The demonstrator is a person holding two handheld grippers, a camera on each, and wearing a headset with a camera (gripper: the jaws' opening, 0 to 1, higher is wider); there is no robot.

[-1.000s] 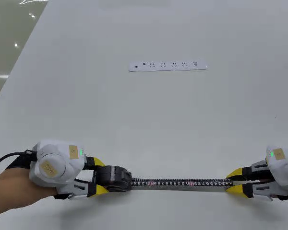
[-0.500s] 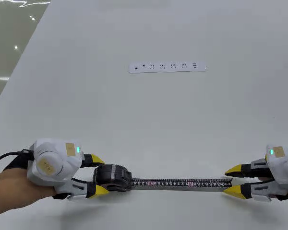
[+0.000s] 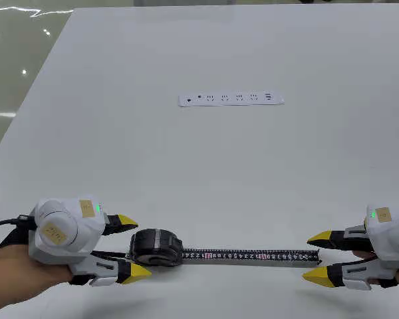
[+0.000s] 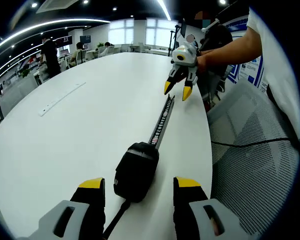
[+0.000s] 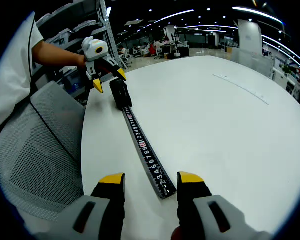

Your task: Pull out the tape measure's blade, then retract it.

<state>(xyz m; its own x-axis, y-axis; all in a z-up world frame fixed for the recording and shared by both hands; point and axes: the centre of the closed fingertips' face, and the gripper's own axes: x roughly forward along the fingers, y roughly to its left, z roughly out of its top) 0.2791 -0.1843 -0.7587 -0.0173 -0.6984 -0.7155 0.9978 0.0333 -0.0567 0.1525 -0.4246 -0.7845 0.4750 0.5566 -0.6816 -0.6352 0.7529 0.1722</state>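
We start at our left gripper: its yellow-tipped jaws stand wide, and they hold nothing. The black case of the tape measure sits on the table between them, and in the left gripper view we see a gap on each side of it, so the jaws are around the case but not clamped on it.

Our right gripper is well off to the other side, and its jaws are spread wide too. The free end of the blade lies flat on the table between their tips, not pinched by them.

The blade runs in a straight line from the mouth of the case to that end, with its printed numbers facing up. Farther back on the table, well apart from all this, lies a white power strip.

We judge the first half done, since the blade is drawn out. The retraction is left to do. We cannot tell what keeps the blade extended, or whether a lock is set on the case.
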